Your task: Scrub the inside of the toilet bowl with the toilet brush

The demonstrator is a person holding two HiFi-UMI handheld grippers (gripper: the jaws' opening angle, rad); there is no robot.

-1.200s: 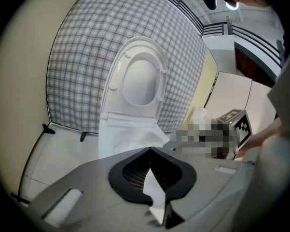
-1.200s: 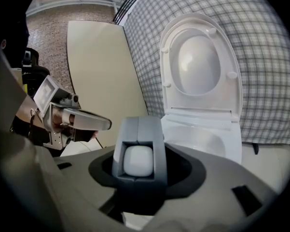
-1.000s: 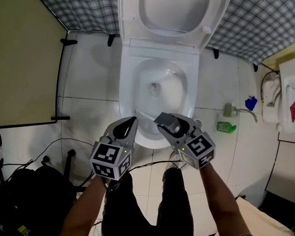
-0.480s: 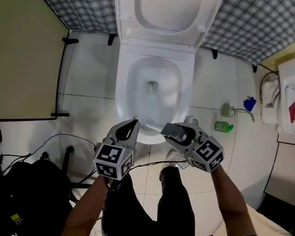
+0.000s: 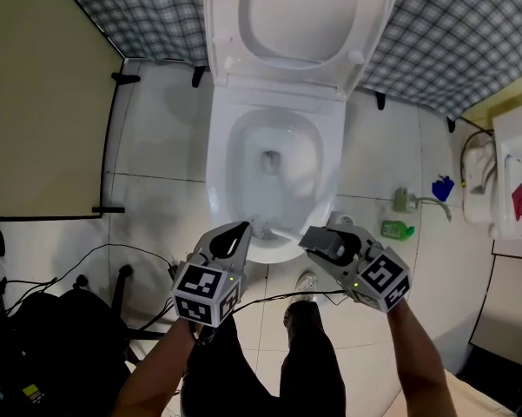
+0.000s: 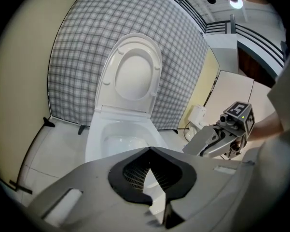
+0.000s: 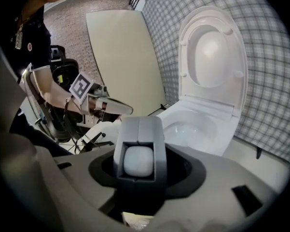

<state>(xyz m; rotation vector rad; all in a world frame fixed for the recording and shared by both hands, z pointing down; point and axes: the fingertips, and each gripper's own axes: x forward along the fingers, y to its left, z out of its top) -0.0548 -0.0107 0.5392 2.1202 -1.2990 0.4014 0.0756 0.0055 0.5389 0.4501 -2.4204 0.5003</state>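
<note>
Since a second ago our right claw (image 5: 321, 241) has drawn rightward and back toward our legs. The toilet brush with its grey handle and thin white shaft (image 5: 278, 231) has come with it, so its far end now lies at the front rim, not deeper in the basin.

Pale tiled floor (image 5: 156, 146) lies open on both sides of the white ceramic toilet bowl (image 5: 306, 189). The white plastic lid and seat (image 5: 300, 11) stand tipped up against the grey checked wall covering (image 5: 469, 33).

The right claw is clamped on the brush's grey handle. The left claw (image 5: 233, 237) has its jaws together on nothing and hangs just beside the shaft.

To scrub well, we judge the brush should go forward and down until the bristles bear on the inner wall, then sweep round under the rim by rolling the wrist. The shaft should stay off the front edge.

The raised seat bounds the far stroke, and the left claw crowds the shaft, so we would ease it aside. The black cable (image 5: 269, 298) at our feet and the small green bottle (image 5: 399, 226) sit well apart from the stroke.
</note>
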